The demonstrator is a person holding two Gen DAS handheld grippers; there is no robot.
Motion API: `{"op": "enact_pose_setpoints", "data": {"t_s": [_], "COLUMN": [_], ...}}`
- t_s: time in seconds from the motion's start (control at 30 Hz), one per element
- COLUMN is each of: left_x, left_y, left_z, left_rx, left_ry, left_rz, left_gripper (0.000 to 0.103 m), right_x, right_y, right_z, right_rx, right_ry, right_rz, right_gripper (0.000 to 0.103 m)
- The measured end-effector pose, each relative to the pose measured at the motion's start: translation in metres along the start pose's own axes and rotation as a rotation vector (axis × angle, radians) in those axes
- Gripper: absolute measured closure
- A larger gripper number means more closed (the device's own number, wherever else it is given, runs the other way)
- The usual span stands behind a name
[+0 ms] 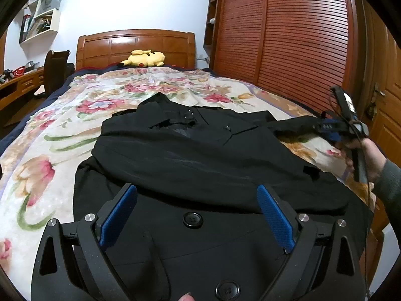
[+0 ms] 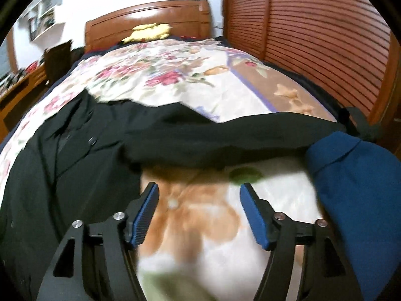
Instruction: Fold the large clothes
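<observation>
A large black coat [image 1: 200, 165] with big black buttons lies spread on the floral bedspread [image 1: 50, 150], one sleeve folded across its front. My left gripper [image 1: 196, 193] is open and empty, hovering over the coat's lower front. My right gripper [image 2: 199, 190] is open and empty above the bedspread [image 2: 200, 215], just short of the coat's outstretched right sleeve [image 2: 225, 138]. In the left wrist view the right gripper [image 1: 325, 128] shows at the far right, at the sleeve's end.
A yellow plush toy [image 1: 144, 59] lies by the wooden headboard [image 1: 135, 45]. A slatted wooden wardrobe [image 1: 288, 37] stands along the right. A blue garment [image 2: 356, 195] lies at the right edge. A desk and chair [image 1: 54, 72] stand on the left.
</observation>
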State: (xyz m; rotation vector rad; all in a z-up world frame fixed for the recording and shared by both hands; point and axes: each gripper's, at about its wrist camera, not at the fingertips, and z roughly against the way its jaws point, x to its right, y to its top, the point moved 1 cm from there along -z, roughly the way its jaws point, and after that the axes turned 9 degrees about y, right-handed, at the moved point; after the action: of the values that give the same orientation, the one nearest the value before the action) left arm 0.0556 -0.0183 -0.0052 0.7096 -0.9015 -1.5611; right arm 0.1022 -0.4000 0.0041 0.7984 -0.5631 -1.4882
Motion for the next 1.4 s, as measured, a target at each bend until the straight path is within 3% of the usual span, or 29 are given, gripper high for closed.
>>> {"op": "enact_pose_setpoints", "data": {"t_s": [0.13, 0.37, 0.6, 0.7, 0.73, 0.77, 0.97, 1.2, 1.4], "left_x": [0.001, 0.001, 0.004, 0.005, 0.005, 0.005, 0.006, 0.005, 0.003], "left_y": [-0.003, -0.005, -0.005, -0.005, -0.005, -0.005, -0.005, -0.005, -0.005], "left_z": [-0.001, -0.002, -0.003, -0.002, -0.001, -0.002, -0.002, 0.0, 0.0], "left_rx": [-0.008, -0.018, -0.027, -0.026, -0.025, -0.026, -0.024, -0.017, -0.016], "left_ry": [0.0, 0.005, 0.006, 0.008, 0.008, 0.009, 0.016, 0.021, 0.022], "left_rz": [-0.008, -0.011, -0.018, -0.025, -0.026, -0.026, -0.026, -0.021, -0.014], "left_gripper": [0.006, 0.006, 0.006, 0.006, 0.006, 0.006, 0.006, 0.006, 0.006], "right_x": [0.012, 0.044, 0.056, 0.054, 0.051, 0.045, 0.002, -0.054, -0.115], "right_y": [0.009, 0.029, 0.035, 0.042, 0.044, 0.047, 0.063, 0.074, 0.052], "right_z": [-0.023, -0.062, -0.091, -0.102, -0.102, -0.1, -0.067, -0.019, 0.006], "right_rx": [0.009, -0.028, -0.078, -0.097, -0.102, -0.097, 0.03, 0.132, 0.135], "right_ry": [0.009, -0.039, -0.023, -0.032, -0.046, -0.065, -0.132, -0.041, 0.111], "right_rz": [-0.079, -0.221, -0.297, -0.256, -0.227, -0.187, -0.018, 0.121, 0.238], "right_gripper": [0.024, 0.024, 0.025, 0.062, 0.083, 0.094, 0.098, 0.098, 0.098]}}
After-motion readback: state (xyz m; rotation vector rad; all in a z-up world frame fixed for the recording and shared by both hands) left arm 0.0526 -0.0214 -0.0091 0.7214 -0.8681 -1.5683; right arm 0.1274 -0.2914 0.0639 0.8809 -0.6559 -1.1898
